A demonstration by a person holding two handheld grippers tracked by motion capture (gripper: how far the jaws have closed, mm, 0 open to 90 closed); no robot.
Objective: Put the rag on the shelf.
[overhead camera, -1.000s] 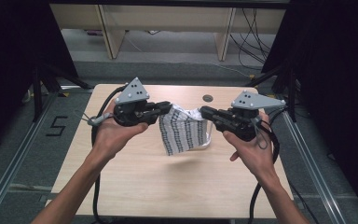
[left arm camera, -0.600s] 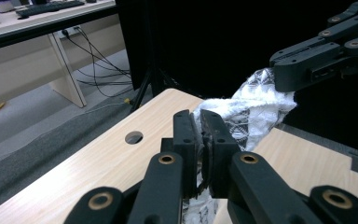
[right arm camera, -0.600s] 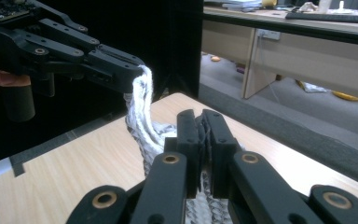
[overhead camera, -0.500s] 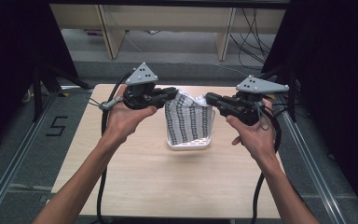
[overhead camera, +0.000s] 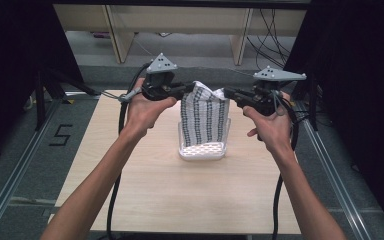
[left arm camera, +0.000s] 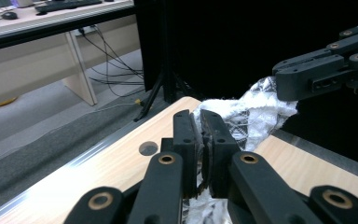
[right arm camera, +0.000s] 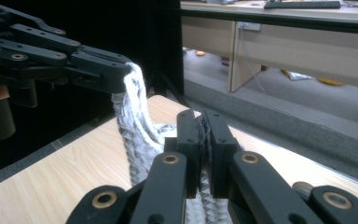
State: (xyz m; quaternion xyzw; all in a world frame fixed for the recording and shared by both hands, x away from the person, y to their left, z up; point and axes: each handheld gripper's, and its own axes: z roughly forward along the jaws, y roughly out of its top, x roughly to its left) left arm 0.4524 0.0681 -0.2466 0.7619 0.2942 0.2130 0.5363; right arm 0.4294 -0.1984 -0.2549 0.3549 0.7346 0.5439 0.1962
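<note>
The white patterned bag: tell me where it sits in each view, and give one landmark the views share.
High view: the white patterned bag hangs at centre, above the table.
Left gripper view: centre right, running from the left gripper to the right gripper.
Right gripper view: left of centre, bunched between both grippers.
Shared landmark: the light wooden table.

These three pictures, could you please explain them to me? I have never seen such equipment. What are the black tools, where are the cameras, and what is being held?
A person stands at a wooden table holding one hand tool in each hand: the left gripper and the right gripper. Each has two black jaws. One camera looks down from above; the other two ride on the grippers and look along their jaws. Both grippers are shut on the top corners of a white patterned bag, which hangs between them. Its bottom seems to touch the table.
</note>
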